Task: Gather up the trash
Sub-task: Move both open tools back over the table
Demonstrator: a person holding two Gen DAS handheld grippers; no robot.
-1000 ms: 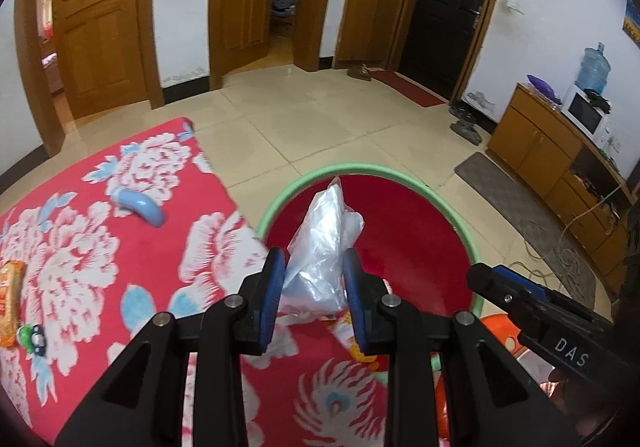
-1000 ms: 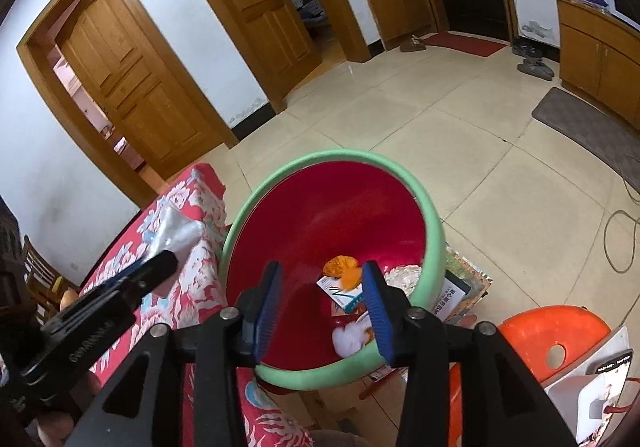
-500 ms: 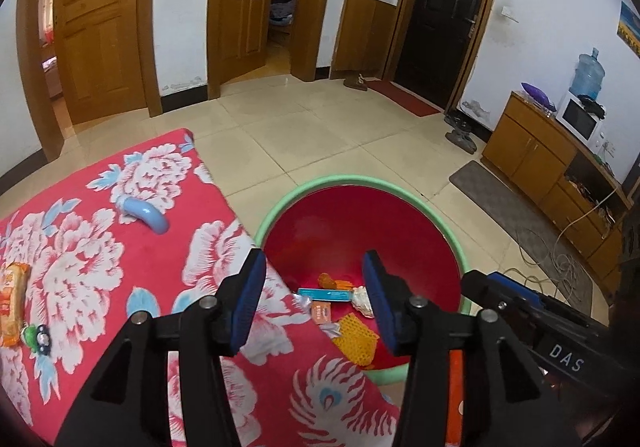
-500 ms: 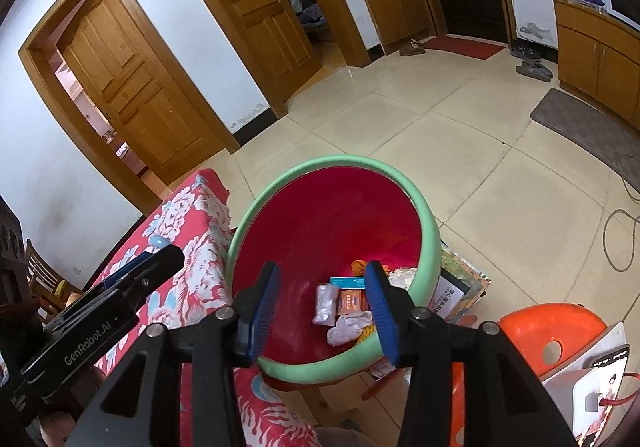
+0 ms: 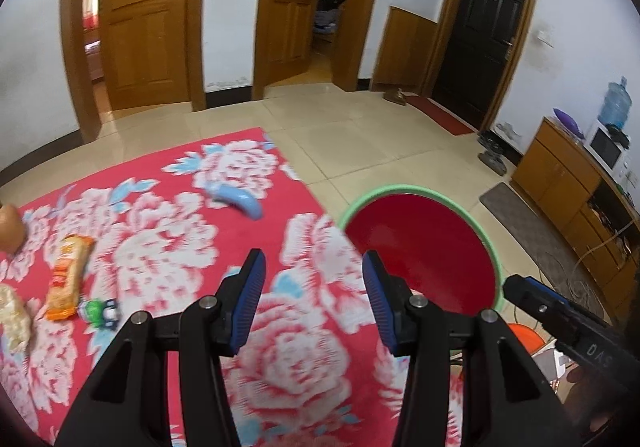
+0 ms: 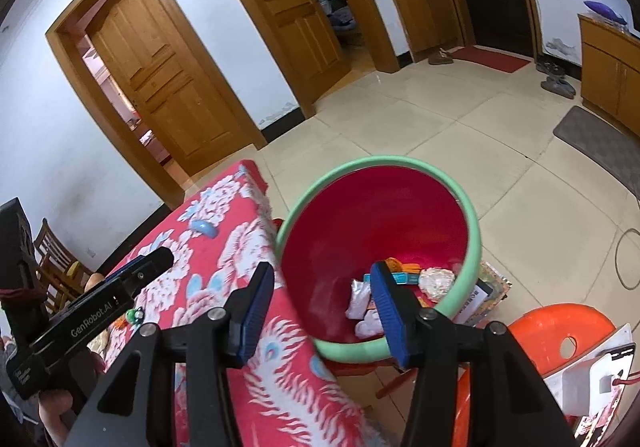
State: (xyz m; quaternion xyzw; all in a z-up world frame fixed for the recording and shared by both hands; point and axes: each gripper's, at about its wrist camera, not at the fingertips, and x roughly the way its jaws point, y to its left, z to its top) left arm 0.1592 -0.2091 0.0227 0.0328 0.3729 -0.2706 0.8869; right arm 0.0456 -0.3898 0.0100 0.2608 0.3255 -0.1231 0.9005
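Left hand-held gripper (image 5: 312,297): jaws apart, empty, centre frame over desk (image 5: 168,247); body reads "GenRobot.AI".
Right hand-held gripper (image 6: 320,303): jaws just widened, empty; marked "DAS".
Trash (image 6: 384,287): bottom of bin (image 6: 468,263), centre right; print unreadable.

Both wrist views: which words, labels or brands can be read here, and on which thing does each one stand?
"GenRobot.AI": on the side of the left gripper, seen in the right wrist view.
"DAS", cut off at the frame edge: on the side of the right gripper, seen in the left wrist view.
Print on the orange snack wrapper and on the packets in the red bin: too blurred to read.
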